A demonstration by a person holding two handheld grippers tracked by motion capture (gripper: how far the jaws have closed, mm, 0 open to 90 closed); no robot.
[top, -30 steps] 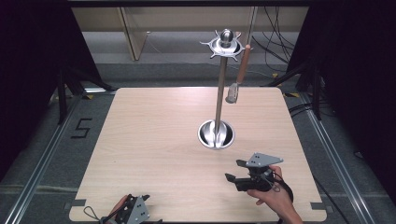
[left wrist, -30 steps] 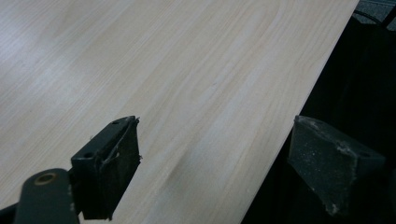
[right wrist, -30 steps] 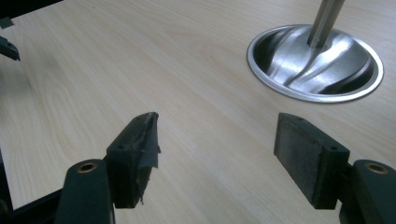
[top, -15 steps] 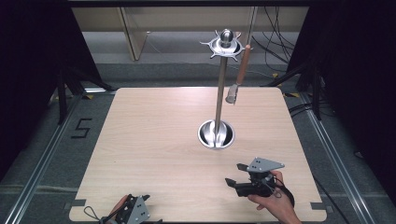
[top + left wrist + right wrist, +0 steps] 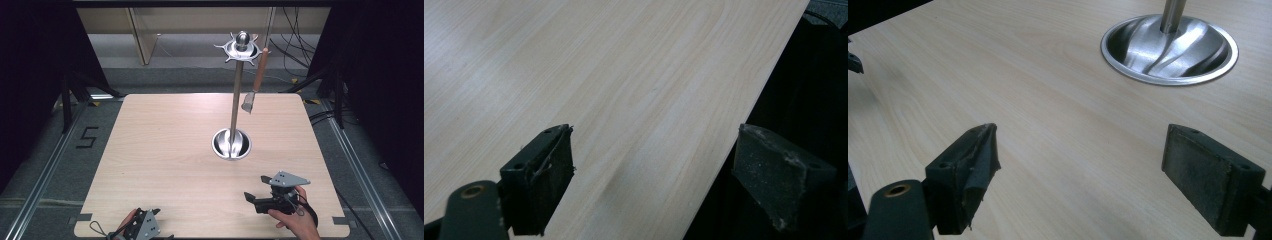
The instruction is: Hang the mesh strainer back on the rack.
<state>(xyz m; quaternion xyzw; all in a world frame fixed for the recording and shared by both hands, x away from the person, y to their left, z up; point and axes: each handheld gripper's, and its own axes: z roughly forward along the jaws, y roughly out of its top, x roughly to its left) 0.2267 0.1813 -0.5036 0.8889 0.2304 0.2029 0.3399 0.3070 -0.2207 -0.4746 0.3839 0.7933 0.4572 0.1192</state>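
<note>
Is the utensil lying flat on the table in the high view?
No, the utensil hangs from the stand's top ring, above the table.

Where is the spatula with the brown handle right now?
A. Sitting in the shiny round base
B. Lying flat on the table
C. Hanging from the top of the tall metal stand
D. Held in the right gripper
C: in the high view the spatula dangles from a hook on the ring at the top of the metal stand, its blade in the air above the table, while both grippers are open and hold nothing.
</note>
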